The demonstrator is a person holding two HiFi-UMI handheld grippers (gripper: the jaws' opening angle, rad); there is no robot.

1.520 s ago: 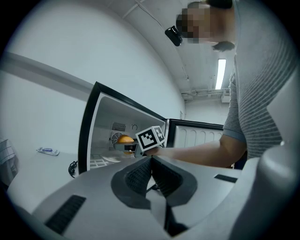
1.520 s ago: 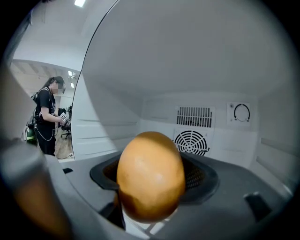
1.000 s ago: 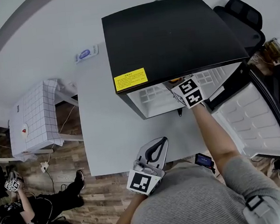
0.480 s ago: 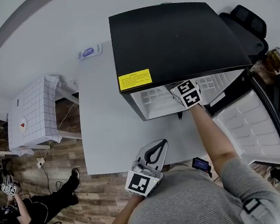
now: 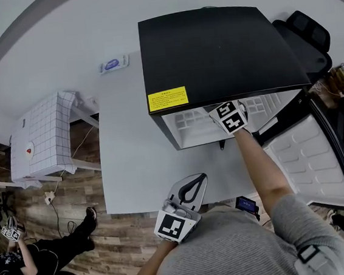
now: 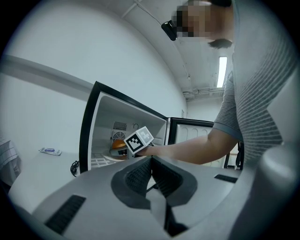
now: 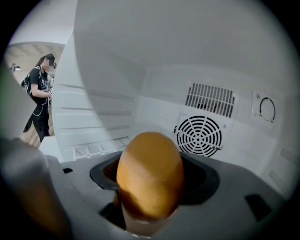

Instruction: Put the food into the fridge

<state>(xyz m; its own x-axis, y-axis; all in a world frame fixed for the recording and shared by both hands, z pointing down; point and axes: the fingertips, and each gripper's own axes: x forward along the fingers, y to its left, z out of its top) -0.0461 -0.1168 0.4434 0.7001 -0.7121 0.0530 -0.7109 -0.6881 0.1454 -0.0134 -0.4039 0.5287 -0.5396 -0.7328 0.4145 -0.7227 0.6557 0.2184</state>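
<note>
Jaws around orange food [image 7: 150,176]; fridge fan [image 7: 200,136] behind

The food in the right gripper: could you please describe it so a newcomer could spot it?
Find the black mini fridge on the white table, door open. Inside its white compartment the right gripper holds a bread roll in its jaws. It is the only rounded, golden-brown thing, before the round fan grille.
</note>
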